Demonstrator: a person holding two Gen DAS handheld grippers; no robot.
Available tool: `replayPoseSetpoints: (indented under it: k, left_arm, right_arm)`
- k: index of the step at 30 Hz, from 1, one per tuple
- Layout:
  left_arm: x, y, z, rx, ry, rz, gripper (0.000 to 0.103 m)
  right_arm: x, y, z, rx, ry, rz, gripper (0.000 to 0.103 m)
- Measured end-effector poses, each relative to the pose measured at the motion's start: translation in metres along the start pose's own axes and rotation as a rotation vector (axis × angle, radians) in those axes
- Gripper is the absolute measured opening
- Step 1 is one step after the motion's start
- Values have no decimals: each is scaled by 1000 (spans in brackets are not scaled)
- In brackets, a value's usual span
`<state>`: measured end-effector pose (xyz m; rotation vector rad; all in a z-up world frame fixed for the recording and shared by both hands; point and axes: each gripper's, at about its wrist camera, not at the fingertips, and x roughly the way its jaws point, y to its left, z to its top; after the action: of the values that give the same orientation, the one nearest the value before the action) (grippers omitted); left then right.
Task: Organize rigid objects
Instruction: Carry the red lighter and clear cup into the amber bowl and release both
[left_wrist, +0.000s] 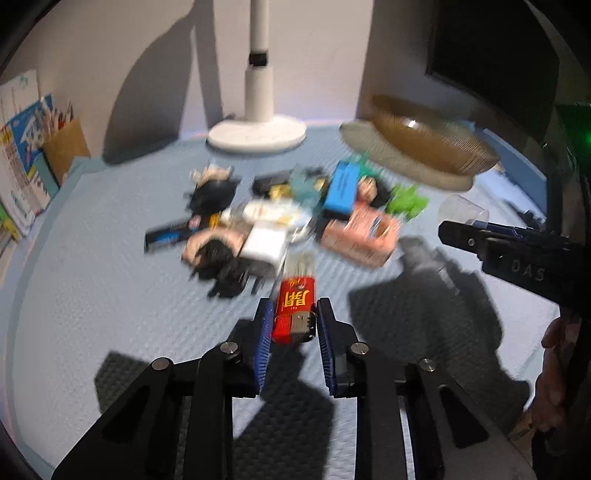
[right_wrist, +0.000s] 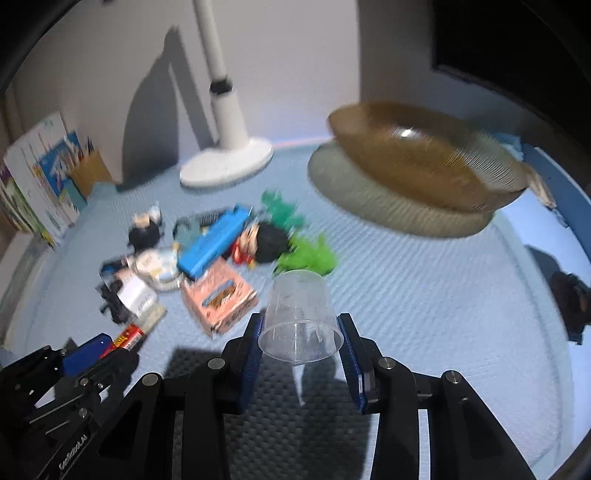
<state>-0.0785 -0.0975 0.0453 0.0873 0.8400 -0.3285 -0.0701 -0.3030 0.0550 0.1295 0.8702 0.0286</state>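
My left gripper (left_wrist: 293, 317) is shut on a red box with gold characters (left_wrist: 295, 308), its blue pads pressing both sides. That box also shows at the lower left of the right wrist view as the red box (right_wrist: 127, 338), held in the left gripper (right_wrist: 110, 345). My right gripper (right_wrist: 300, 330) is shut on a clear plastic cup (right_wrist: 299, 314), upside down, rim toward the camera. In the left wrist view the right gripper (left_wrist: 461, 229) reaches in from the right with the clear cup (left_wrist: 461, 212). Behind lies a pile with a blue case (left_wrist: 341, 188), a pink box (left_wrist: 360, 234) and a white adapter (left_wrist: 264, 243).
An amber ribbed bowl (right_wrist: 424, 158) sits on a pale round mat (right_wrist: 388, 199) at the back right. A white lamp base (left_wrist: 256, 133) stands at the back middle. Books and a brown holder (left_wrist: 66, 147) line the left wall. Small dolls and green toys (right_wrist: 306, 254) lie in the pile.
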Motion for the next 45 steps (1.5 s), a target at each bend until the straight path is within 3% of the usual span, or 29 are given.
replayPoseSetpoints:
  k: [3, 9, 13, 16, 17, 18, 21, 26, 29, 30, 33, 36, 40, 45]
  left_arm:
    - [-19, -15, 31, 37, -77, -31, 11]
    - [-22, -58, 117, 110, -181, -154, 10]
    - [-2, -74, 156, 118, -156, -230, 10]
    - [5, -67, 153, 134, -91, -255, 11]
    - [8, -62, 145, 144, -59, -241, 19]
    - [9, -56, 134, 152, -23, -227, 38]
    - [14, -39, 81, 121, 83, -171, 71]
    - [36, -36, 15, 40, 186, -74, 70]
    - [46, -45, 4, 73, 187, -2, 45]
    - [44, -48, 5, 92, 159, 10, 23]
    - [39, -53, 10, 116, 120, 12, 20]
    - [20, -58, 28, 117, 45, -32, 20]
    - [-2, -78, 89, 131, -85, -102, 20]
    - [23, -115, 156, 158, -145, -186, 20]
  right_arm:
    - [-27, -19, 19, 17, -72, -25, 39]
    - [-54, -80, 82, 86, -174, -116, 39]
    - [-42, -116, 109, 136, -153, -110, 39]
    - [-37, -125, 113, 140, -139, -95, 39]
    - [-35, -125, 110, 133, -137, -96, 39]
    - [-32, -124, 107, 123, -130, -94, 39]
    - [-23, -124, 94, 115, -107, -84, 39]
    - [-8, -118, 75, 121, -72, -47, 39]
    - [-8, -115, 67, 121, -62, -37, 39]
    - [-12, -114, 64, 119, -65, -38, 39]
    - [-22, -114, 60, 113, -82, -47, 39]
    - [-33, -119, 64, 117, -108, -55, 39]
    - [-43, -128, 86, 123, -153, -77, 39]
    - [-23, -131, 111, 98, -123, -120, 39]
